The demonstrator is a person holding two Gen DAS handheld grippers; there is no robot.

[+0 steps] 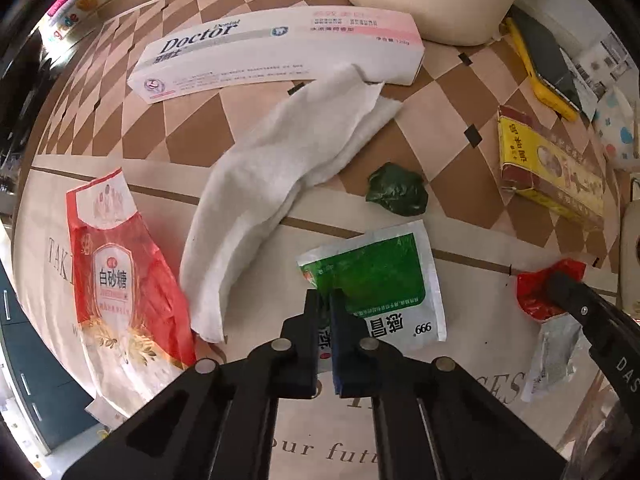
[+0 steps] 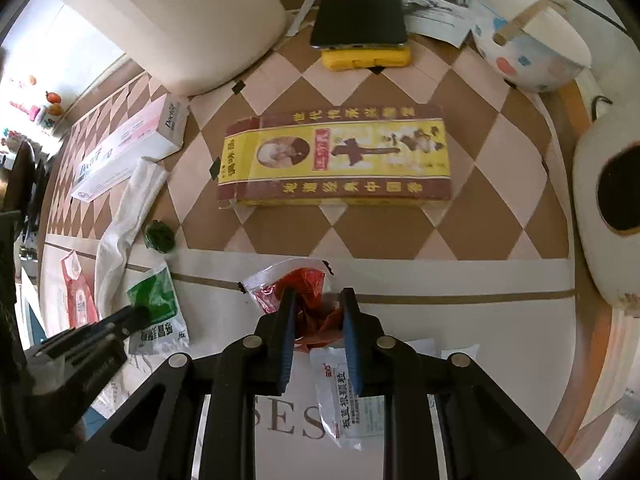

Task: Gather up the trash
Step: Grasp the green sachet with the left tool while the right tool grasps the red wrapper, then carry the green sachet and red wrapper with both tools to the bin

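Checkered counter (image 1: 420, 120) in front of me, litter all over it. My left hand-held gripper (image 1: 325, 300) is clamped tight on the edge of the green sachet (image 1: 384, 276), which lies flat. My right hand-held gripper (image 2: 318, 304) is pinched on the crumpled red wrapper (image 2: 308, 292) near the counter's front. Pickup is the step in hand; next I'd lift both clear and carry them to the cream bin (image 2: 188, 20) at the back.
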